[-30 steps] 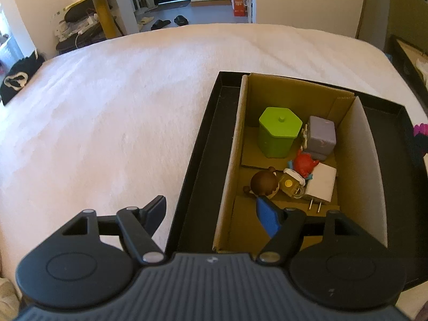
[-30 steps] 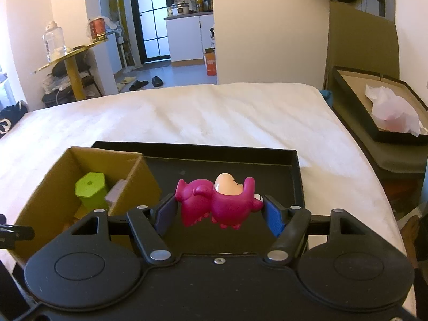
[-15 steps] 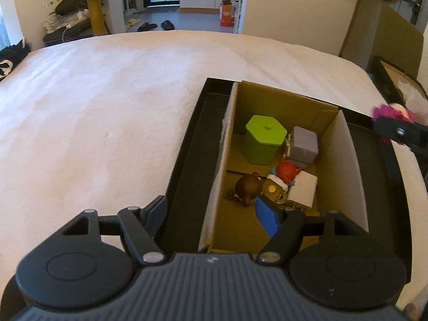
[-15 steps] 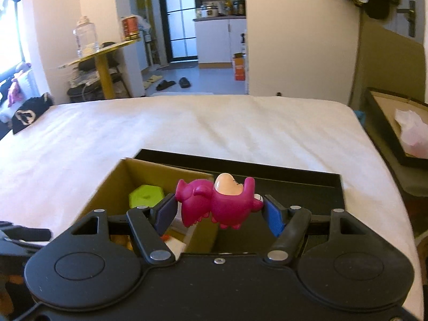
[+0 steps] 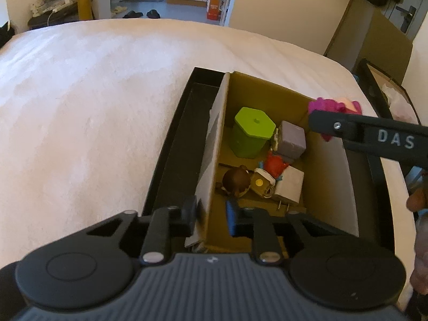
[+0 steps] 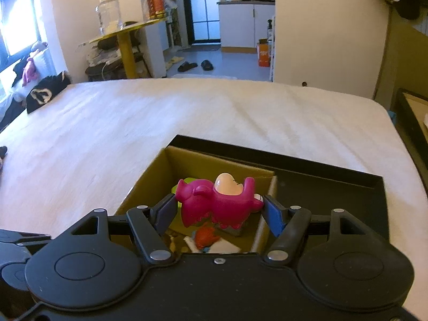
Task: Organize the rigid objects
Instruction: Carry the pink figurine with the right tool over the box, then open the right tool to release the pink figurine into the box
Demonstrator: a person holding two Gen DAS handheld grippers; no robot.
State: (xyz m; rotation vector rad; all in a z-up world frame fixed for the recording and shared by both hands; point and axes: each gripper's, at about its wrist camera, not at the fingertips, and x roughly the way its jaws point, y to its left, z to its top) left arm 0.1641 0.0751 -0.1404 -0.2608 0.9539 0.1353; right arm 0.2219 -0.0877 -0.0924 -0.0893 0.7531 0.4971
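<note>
Your right gripper (image 6: 219,210) carries the magenta toy figure (image 6: 218,203) crosswise between its pads, the long axis of the toy running left to right across the middle of the right wrist view, with its pale cream part turned up. The jaws stand about half open, pressed on both ends of the toy. Directly beneath and just beyond it lies the open cardboard box (image 6: 149,176), which sits inside the black tray (image 6: 347,187) on the white bed cover (image 6: 133,123). So the toy looks to be over the box mouth, toward its far right corner; in the left wrist view it shows at the right of the frame, level with that corner (image 5: 334,107). The move that remains is mostly downward, and the free floor seems to lie along the right wall of the box, since the green hexagonal container (image 5: 252,136), the grey cube (image 5: 290,139), the red toy (image 5: 274,164), the brown bear figure (image 5: 236,180) and the white charger plug (image 5: 290,187) crowd the left and middle. Your left gripper (image 5: 211,218), at the lower centre of its own view, is closing to a narrow gap astride the near left wall of the box; the wall's edge stands between the pads, apparently to steady it.
</note>
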